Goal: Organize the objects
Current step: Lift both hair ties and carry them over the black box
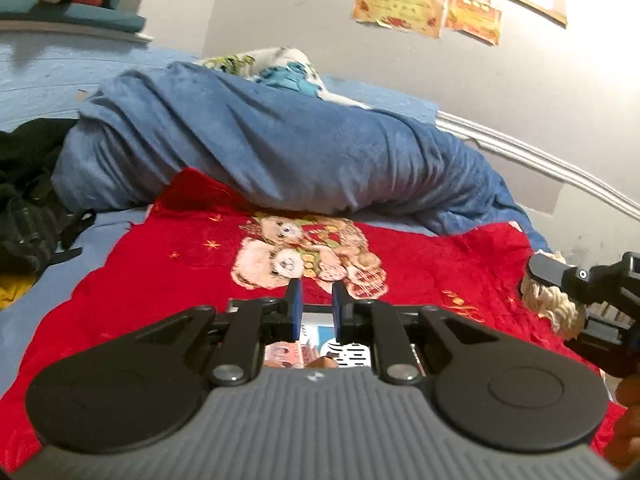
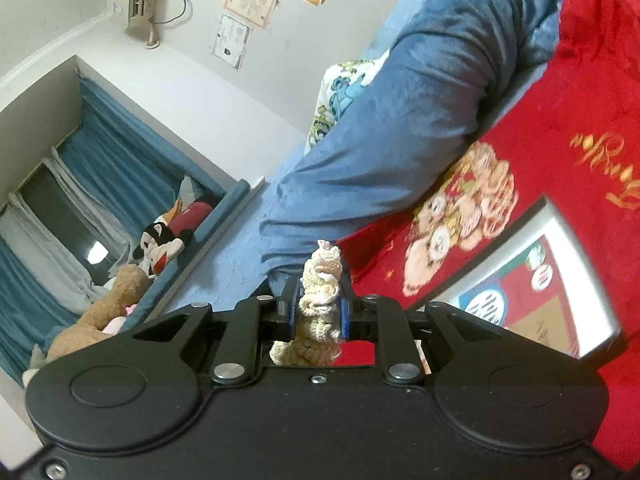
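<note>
My right gripper [image 2: 320, 308] is shut on a cream crocheted piece [image 2: 322, 280], held above the bed; it also shows in the left wrist view [image 1: 550, 300] at the right edge with the right gripper [image 1: 560, 276] on it. My left gripper [image 1: 316, 304] hangs over a flat picture book [image 1: 336, 350] lying on the red blanket [image 1: 160, 280]; its jaws stand a little apart with nothing seen between them. The book also shows in the right wrist view [image 2: 532, 284] at the right, on the red blanket [image 2: 580, 80].
A bunched blue duvet [image 1: 260, 148] lies across the bed behind the blanket, with a patterned pillow [image 1: 280, 64] behind it. Dark clothes and a bag [image 1: 28, 200] lie at the left. Plush toys [image 2: 160, 240] sit on a window ledge. Wall with papers behind.
</note>
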